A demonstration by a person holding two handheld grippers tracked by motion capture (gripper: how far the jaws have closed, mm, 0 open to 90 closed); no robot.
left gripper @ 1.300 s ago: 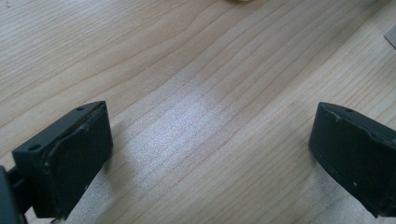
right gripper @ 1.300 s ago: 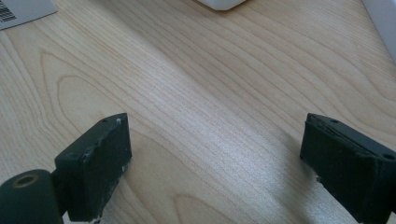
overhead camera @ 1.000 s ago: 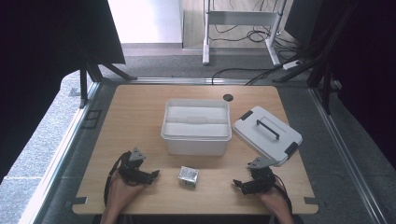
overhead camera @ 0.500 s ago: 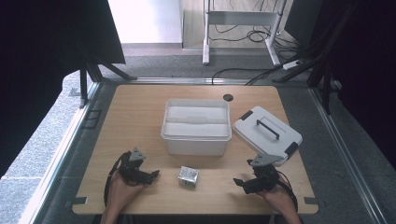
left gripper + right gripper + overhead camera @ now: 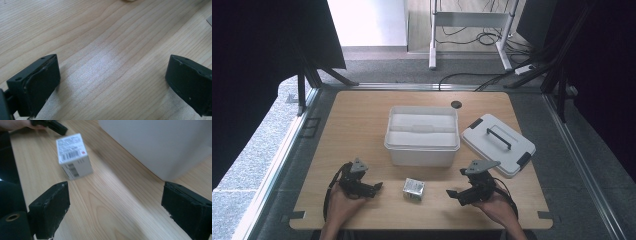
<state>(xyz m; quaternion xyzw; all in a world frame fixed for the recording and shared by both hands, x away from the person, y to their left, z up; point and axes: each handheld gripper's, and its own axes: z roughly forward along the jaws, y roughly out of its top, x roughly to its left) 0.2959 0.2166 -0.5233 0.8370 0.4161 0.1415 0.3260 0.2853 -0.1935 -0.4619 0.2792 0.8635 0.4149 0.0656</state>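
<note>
We note the right hand-held gripper (image 5: 458,192), jaws wide and empty like the left hand-held gripper (image 5: 373,187), has edged toward the small box (image 5: 413,189), likely the next grasp.

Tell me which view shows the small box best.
The right gripper view: the small box sits close ahead of the open tongs, barcode label readable as a label. The high view shows it small on the table, between both grippers. The left gripper view shows bare wood.
</note>
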